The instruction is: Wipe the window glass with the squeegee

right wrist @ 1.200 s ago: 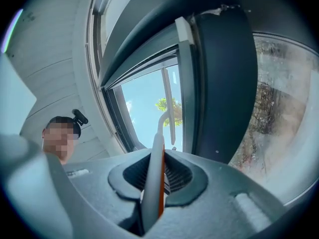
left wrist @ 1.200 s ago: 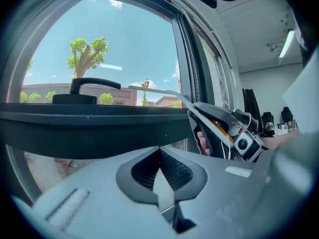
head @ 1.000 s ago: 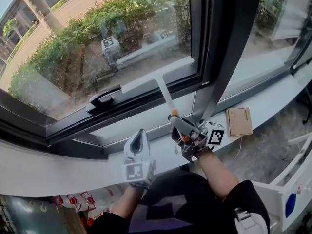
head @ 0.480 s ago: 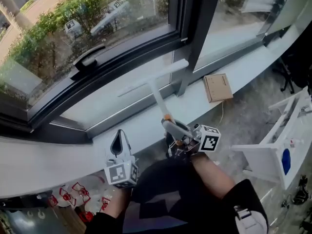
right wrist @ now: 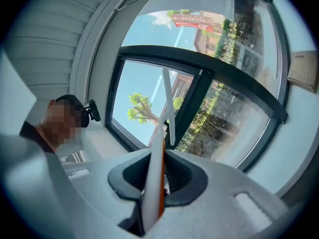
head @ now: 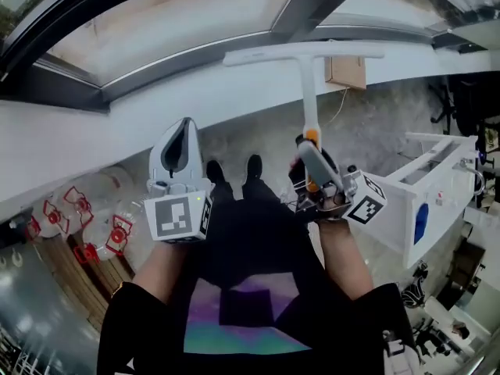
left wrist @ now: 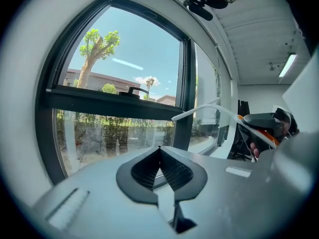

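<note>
Two hand-held grippers near my lap. Left hand-held gripper [head: 184, 125]: jaws together, nothing in them. Right hand-held gripper [head: 311, 151]: clamped on the squeegee [head: 306, 92] handle. Vs 1 s ago, squeegee's off the window glass [head: 172, 14], blade now in front of the sill [head: 94, 135]. White T-shape w/ orange grip.

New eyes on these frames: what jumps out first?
The white squeegee stands out, clamped by its handle in the right claw at centre-right, its blade up in front of the sill, seemingly off the glass. The left claw is shut and empty, held beside it.
</note>
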### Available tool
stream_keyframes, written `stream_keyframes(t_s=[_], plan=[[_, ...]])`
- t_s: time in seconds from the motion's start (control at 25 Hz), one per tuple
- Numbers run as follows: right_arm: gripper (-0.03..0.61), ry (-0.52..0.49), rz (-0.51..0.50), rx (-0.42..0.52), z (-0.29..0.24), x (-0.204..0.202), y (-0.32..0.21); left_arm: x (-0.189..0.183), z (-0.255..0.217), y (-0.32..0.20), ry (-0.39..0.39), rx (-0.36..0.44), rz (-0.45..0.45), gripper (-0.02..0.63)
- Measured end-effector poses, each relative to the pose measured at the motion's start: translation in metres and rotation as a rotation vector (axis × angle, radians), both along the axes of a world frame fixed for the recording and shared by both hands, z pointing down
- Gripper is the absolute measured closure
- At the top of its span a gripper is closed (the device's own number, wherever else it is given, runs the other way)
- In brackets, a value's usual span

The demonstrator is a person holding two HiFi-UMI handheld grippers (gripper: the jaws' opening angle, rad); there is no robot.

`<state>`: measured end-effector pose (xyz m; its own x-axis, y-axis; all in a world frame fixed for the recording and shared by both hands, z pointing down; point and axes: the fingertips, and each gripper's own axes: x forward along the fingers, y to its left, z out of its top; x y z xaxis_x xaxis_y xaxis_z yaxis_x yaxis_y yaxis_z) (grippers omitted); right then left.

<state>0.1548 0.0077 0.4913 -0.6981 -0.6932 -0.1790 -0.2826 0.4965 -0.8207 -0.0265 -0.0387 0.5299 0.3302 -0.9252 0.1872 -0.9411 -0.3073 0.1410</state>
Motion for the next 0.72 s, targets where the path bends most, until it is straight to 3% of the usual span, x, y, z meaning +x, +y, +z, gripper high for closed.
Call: stream_keyframes(t_s=[0.32, 0.72], plan=[[0.531, 0.077, 0.020, 0.033, 0.006, 0.001, 0.025, -0.018, -0.006, 0.029, -0.075, 0.074, -0.117, 0.595], [0.531, 0.164, -0.043, 0.002, 0.043, 0.050, 0.086, 0.068, 0.008, 0.140, -0.124, 0.028, -0.186, 0.595]])
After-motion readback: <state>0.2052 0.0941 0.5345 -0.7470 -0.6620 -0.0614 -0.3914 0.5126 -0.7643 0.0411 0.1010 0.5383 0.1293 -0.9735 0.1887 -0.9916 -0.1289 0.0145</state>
